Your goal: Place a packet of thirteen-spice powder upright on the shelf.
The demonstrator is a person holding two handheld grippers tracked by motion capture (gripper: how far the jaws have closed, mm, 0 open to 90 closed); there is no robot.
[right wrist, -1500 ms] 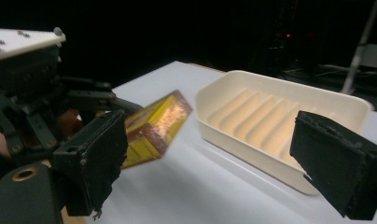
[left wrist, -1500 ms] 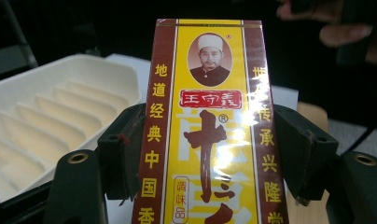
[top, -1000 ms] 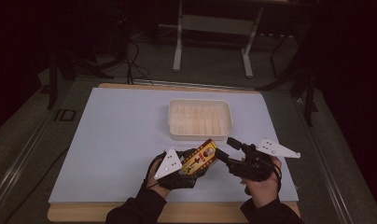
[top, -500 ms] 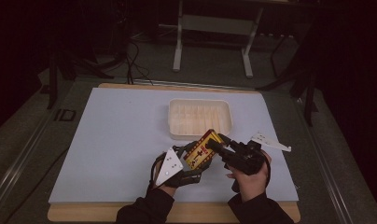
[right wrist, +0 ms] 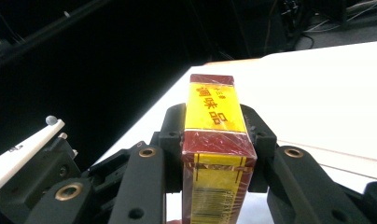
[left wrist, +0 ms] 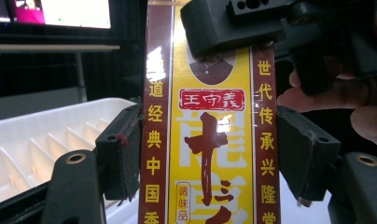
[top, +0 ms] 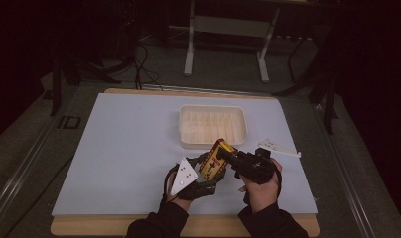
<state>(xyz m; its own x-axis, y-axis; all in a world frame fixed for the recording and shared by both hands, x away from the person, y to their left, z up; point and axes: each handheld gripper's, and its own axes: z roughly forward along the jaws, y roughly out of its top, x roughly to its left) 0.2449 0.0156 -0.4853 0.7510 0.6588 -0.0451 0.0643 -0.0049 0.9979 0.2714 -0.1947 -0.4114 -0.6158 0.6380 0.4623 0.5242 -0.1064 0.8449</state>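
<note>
- Both hand-held grippers are pinching the yellow seasoning box (top: 218, 159) above the tabletop (top: 114, 148): left hand-held gripper (left wrist: 207, 154) mid-box, right hand-held gripper (right wrist: 214, 135), jaws just closing, on its end.
- Box is risking twisting or crushing if both pull, or dropping beside the white tray (top: 188, 119).

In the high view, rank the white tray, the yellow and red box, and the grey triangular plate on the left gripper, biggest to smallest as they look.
1. White tray, clearly largest.
2. Yellow and red box and grey triangular plate look about alike; the box is held raised and tilted, so I would not rank them.
</note>
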